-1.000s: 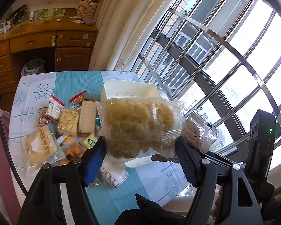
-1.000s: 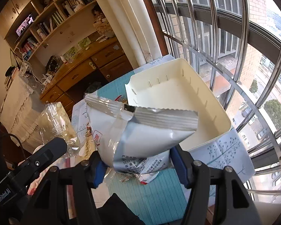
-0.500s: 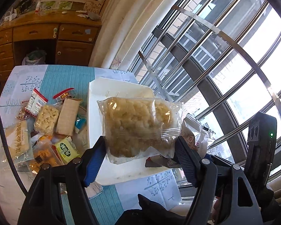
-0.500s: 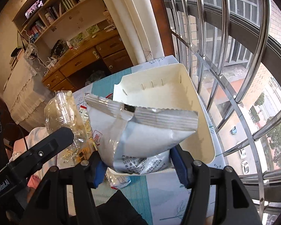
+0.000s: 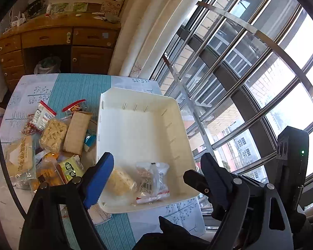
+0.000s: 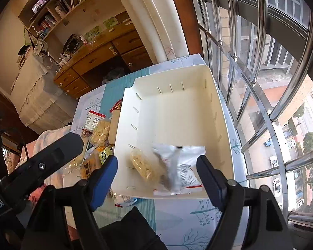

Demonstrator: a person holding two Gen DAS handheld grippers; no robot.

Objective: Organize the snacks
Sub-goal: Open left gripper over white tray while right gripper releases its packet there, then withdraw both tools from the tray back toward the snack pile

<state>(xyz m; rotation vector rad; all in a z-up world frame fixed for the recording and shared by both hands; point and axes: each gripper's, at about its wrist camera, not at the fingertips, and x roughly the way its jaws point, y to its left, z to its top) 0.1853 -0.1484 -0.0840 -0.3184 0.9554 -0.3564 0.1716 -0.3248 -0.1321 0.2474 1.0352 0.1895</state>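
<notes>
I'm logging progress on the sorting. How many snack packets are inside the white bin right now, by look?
Clear packet of pale yellow puffed snack: 1
White-and-silver printed packet: 1
Total in the white bin: 2

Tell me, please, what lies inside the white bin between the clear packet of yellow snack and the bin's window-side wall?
A white and silver packet lies there, touching the yellow snack packet, shown in both wrist views inside the white bin.

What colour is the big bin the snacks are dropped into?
The bin is plain cream-white, inside and out; the right wrist view shows it best.
</notes>
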